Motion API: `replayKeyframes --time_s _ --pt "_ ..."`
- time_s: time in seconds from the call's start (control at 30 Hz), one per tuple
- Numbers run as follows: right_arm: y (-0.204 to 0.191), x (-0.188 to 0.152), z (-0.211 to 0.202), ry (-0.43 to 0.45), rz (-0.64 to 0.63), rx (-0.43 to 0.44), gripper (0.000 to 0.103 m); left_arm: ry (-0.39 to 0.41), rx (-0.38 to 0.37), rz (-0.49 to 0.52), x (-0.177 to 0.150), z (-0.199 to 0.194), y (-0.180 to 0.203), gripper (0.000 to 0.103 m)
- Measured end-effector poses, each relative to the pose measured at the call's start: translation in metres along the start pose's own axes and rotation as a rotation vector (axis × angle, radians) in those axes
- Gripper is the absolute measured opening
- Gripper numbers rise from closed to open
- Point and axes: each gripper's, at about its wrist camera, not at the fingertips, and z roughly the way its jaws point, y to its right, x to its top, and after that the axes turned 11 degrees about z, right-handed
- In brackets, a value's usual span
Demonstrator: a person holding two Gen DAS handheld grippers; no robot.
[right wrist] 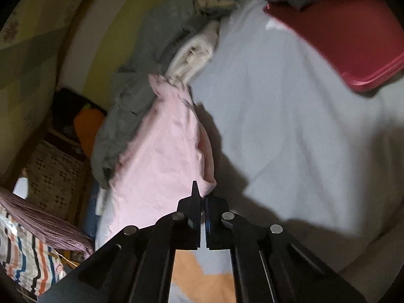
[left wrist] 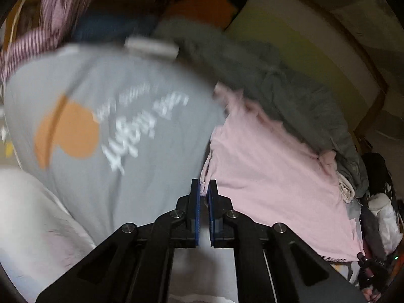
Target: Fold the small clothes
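both jaws are clamped on the hem of a thin, soft pale-pink cotton garment (left wrist: 272, 176): left gripper (left wrist: 205, 192) at one corner, right gripper (right wrist: 200, 197) at the other (light, limp, best held by corners), spread ahead beside a grey printed pillow (left wrist: 113, 131).

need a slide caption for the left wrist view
Left gripper shut on the edge of a pale pink cotton garment, beside a grey printed t-shirt.

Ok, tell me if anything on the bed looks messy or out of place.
The grey-green blanket is bunched in a crumpled heap along the far side. The pink cotton garment lies partly against it with a rumpled upper edge. A red flat lid-like object sits among the clothes.
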Motion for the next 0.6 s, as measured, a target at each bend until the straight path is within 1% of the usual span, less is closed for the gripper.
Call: replayKeyframes --time_s 0.1,0.17,0.27,0.33,0.43,0.5,0.53,0.6 --pt "-0.010 -0.014 -0.026 0.043 -0.053 -0.052 0.001 0.044 0.000 0.024 0.007 -0.034 0.005 0.005" --pt "-0.013 -0.022 -0.040 0.059 -0.063 -0.066 0.001 0.047 0.011 0.036 0.006 -0.051 0.007 0.005" --pt "-0.014 -0.035 -0.064 0.078 -0.036 -0.050 0.001 0.044 0.004 0.026 -0.002 -0.073 0.003 0.005" --pt "-0.013 -0.038 -0.075 0.088 -0.019 -0.031 0.001 0.048 0.001 0.036 -0.001 -0.080 0.003 0.005" --pt "-0.017 -0.034 -0.080 0.086 -0.012 -0.012 0.001 0.058 -0.002 0.040 0.009 -0.076 0.005 0.005" --pt "-0.027 -0.025 -0.073 0.098 -0.028 -0.005 0.001 0.047 -0.004 0.032 0.020 -0.068 0.006 0.005" --pt "-0.035 -0.018 -0.065 0.097 -0.038 0.008 0.001 0.049 -0.006 0.027 0.027 -0.062 0.008 0.005" --pt "-0.049 -0.010 -0.052 0.101 -0.070 0.009 0.001 0.057 -0.003 0.038 0.042 -0.048 0.013 0.005"
